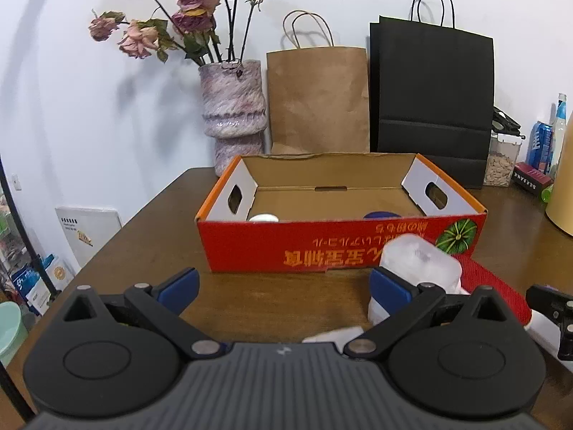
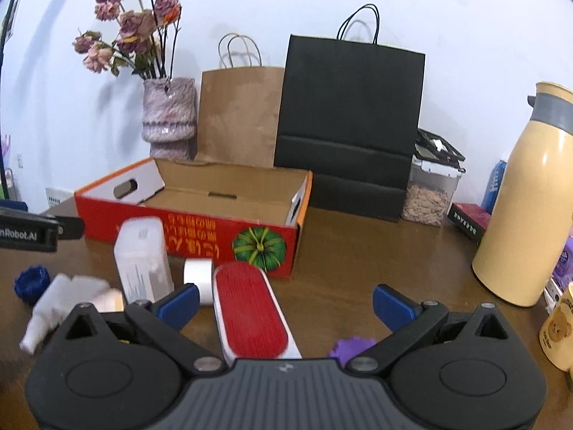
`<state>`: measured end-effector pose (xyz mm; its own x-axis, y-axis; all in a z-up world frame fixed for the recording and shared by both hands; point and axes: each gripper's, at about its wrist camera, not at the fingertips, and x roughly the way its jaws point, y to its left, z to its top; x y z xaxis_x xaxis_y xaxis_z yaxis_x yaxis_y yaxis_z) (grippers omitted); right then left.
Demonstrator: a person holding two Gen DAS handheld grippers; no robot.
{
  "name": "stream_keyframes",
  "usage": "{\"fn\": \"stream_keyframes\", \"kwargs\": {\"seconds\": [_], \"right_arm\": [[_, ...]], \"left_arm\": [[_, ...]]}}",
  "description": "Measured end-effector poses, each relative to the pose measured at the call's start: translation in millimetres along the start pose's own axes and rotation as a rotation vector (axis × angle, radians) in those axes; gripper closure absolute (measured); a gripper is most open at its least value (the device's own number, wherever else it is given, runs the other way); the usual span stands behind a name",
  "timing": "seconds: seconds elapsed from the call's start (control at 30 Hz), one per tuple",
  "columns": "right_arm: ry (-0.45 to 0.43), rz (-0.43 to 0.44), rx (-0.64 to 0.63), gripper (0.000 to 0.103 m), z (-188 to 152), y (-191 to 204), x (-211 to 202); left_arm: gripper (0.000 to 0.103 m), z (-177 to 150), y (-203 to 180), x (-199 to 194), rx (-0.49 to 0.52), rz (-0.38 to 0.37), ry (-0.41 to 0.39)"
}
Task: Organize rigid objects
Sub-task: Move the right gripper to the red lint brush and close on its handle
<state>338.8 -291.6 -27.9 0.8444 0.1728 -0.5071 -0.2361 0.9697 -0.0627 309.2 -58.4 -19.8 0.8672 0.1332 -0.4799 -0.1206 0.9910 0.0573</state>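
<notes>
Both grippers, left gripper point(image 1: 283, 288) and right gripper point(image 2: 285, 302), are spread, empty, facing the red box point(image 2: 200, 231) on the surface point(image 2: 358, 251).

Cardboard box point(image 2: 200, 211) sits mid-table point(image 2: 358, 251), open side up, two small items tucked low inside against its near wall. Behind it, along the wall: vase of dried roses point(image 1: 232, 107) on the left, paper bag point(image 1: 318, 100) in the middle, taller bag point(image 1: 433, 96) to the right, then a lidded container point(image 2: 429, 193). In front of the box: a clear tub point(image 2: 141, 258) standing upright, tape roll point(image 2: 198, 276) just beside it, lint brush point(image 2: 250, 311) lying nearer. Far right, a thermos jug point(image 2: 523, 215) stands.
</notes>
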Motion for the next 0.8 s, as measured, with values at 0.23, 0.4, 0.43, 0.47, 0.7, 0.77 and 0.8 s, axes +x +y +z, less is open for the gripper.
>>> {"fn": "stream_keyframes", "kwargs": {"seconds": [0.23, 0.4, 0.43, 0.47, 0.7, 0.77, 0.8], "right_arm": [[0.051, 0.013, 0.000, 0.000, -15.1, -4.9, 3.9], [0.100, 0.039, -0.017, 0.000, -20.3, -0.1, 19.8], [0.111, 0.041, -0.022, 0.000, -20.6, 0.5, 24.0], [0.124, 0.042, -0.025, 0.001, -20.8, 1.4, 29.1], [0.185, 0.072, -0.014, 0.009, -16.6, 3.4, 62.3], [0.205, 0.095, -0.005, 0.022, -16.5, 4.6, 70.2], [0.207, 0.108, 0.002, 0.035, -17.1, 4.8, 71.9]], "left_arm": [[0.000, -16.3, 1.0, -8.4, 0.001, 0.015, 0.011], [0.000, -20.2, 3.0, -7.3, 0.001, 0.015, 0.022], [0.000, -20.5, 3.5, -6.8, 0.000, 0.013, 0.025], [0.000, -20.5, 3.7, -6.2, 0.000, 0.012, 0.026], [0.000, -22.6, 4.2, -3.2, 0.009, 0.009, 0.045], [0.000, -23.4, 4.8, -3.5, 0.009, 0.006, 0.050], [0.000, -23.8, 5.3, -3.8, 0.008, 0.005, 0.051]]}}
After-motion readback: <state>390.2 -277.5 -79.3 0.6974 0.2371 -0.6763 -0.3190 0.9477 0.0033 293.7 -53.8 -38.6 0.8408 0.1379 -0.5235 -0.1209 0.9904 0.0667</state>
